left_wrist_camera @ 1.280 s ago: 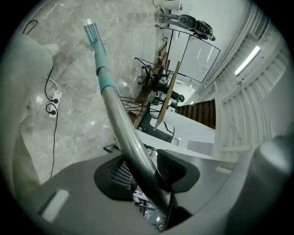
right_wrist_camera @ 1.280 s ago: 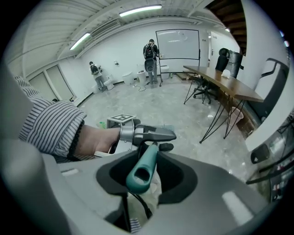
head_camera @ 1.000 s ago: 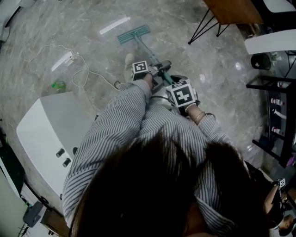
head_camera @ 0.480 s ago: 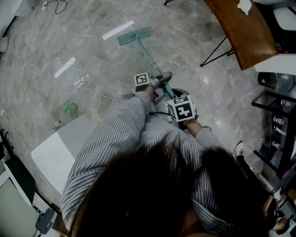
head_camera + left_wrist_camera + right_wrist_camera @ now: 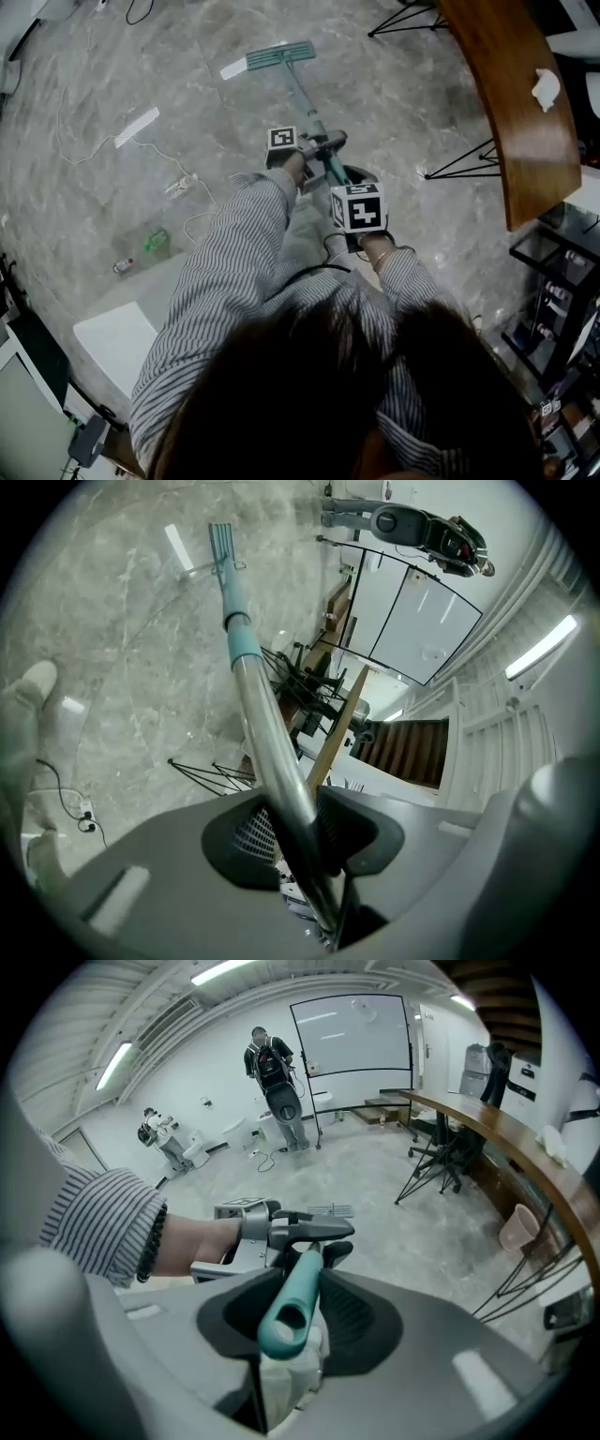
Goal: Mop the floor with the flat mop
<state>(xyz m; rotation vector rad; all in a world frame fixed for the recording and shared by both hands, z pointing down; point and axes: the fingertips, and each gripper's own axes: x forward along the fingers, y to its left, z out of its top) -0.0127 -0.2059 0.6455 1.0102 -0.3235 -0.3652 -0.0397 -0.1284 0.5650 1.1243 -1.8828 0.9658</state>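
Pinching flat mop (image 5: 298, 86) pole: left claw (image 5: 292, 834) on metal shaft, right claw (image 5: 294, 1309) on teal end.

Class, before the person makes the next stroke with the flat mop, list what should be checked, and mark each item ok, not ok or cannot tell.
1. Left gripper shut on the mop pole: ok.
2. Right gripper shut on the teal handle end: ok.
3. Mop head lying flat on the floor: ok, as far as the head view shows.
4. Floor left of the pole free of snags: not ok; a power strip with its white cable lies there.
5. Table legs apart from the mop: ok.
6. Mop pad damp: cannot tell.
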